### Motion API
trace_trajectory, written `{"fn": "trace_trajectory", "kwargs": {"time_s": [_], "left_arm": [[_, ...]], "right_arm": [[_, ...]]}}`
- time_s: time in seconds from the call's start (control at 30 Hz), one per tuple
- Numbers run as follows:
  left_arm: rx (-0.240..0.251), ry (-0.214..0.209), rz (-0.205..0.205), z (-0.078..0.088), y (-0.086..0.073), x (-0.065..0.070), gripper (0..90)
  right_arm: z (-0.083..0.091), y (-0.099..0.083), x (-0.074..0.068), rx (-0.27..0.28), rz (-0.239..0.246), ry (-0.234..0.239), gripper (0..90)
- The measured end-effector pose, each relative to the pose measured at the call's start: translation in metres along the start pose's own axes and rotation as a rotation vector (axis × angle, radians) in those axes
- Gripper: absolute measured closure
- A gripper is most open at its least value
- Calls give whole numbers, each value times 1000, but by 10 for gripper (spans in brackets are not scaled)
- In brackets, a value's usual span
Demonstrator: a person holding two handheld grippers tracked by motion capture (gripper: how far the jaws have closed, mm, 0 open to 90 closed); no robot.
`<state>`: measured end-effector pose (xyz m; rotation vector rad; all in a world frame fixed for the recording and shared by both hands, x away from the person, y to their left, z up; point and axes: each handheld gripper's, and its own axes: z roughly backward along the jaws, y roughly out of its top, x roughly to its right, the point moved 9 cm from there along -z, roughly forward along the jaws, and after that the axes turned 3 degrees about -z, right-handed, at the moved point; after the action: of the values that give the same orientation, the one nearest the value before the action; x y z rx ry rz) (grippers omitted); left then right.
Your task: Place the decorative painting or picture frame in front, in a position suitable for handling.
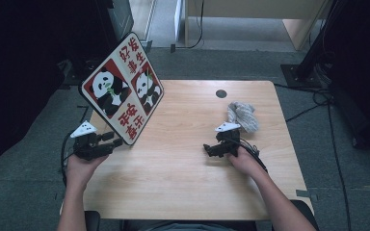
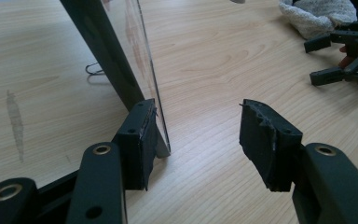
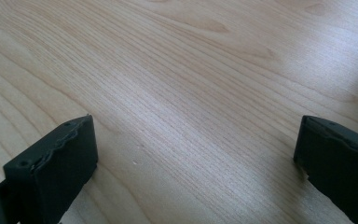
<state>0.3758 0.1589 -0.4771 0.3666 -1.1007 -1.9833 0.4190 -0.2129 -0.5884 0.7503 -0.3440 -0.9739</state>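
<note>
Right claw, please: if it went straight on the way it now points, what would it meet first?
Probably nothing soon. The right claw points left across the table, and its own view shows bare wood between the open jaws. Farther that way stand the panda board and left claw, though depth is unclear.

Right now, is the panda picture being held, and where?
Not gripped: the left gripper has jaws open around the panda picture's bottom corner, one jaw touching. The right gripper is empty.

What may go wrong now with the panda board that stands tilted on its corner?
The panda board balances on one corner by the left gripper, with one finger against its edge and the other apart, so it may slip or tip over. If it falls across the table, it might hit the right gripper.
</note>
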Motion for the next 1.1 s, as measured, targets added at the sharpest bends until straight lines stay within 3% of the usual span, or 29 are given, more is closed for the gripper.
{"fn": "trace_trajectory", "kwargs": {"time_s": [0.13,0.2,0.3,0.43,0.93,1.1], "left_arm": [[4,21,9,5,5,-8,464],[2,21,16,7,6,-14,512],[-7,53,15,9,9,-22,486],[-16,58,34,11,17,-28,481],[14,45,45,23,65,-48,508],[12,71,3,26,84,-52,498]], "right_arm": [[0,0,0,0,0,0,0],[0,0,0,0,0,0,0],[0,0,0,0,1,0,0],[0,0,0,0,1,0,0],[0,0,0,2,0,0,0],[0,0,0,2,1,0,0]]}}
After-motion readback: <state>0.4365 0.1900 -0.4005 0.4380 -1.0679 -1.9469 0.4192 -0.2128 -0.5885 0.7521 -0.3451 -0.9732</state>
